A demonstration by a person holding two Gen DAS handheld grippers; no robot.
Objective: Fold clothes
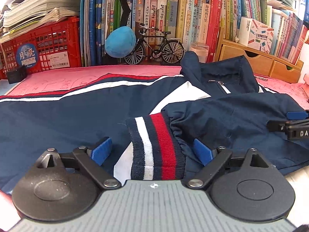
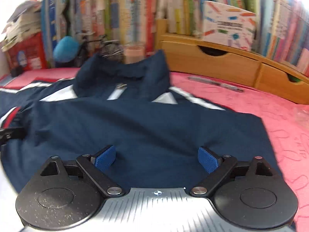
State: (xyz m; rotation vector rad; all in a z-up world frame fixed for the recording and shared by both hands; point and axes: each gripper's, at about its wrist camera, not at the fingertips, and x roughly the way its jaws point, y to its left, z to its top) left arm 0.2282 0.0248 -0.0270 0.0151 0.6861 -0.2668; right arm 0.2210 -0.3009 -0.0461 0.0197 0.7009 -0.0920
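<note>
Folding the jacket [image 1: 77,119] on the pink mat [image 2: 280,127] — keep both grippers wide open, holding nothing. Left gripper [image 1: 152,150] straddles the striped cuff [image 1: 156,148]; right gripper [image 2: 157,159] hovers over the body — smooth it flat first.

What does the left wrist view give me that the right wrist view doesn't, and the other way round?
Left wrist only: the striped cuff lying between the open left gripper fingers, untouched by either pad, and the sharp model bicycle.

Right wrist only: the pen on the pink mat, and the jacket's bare right edge under the open right gripper, nothing between its fingers.

Both: the navy jacket with raised collar, the blue plush ball, the wooden drawers.
</note>
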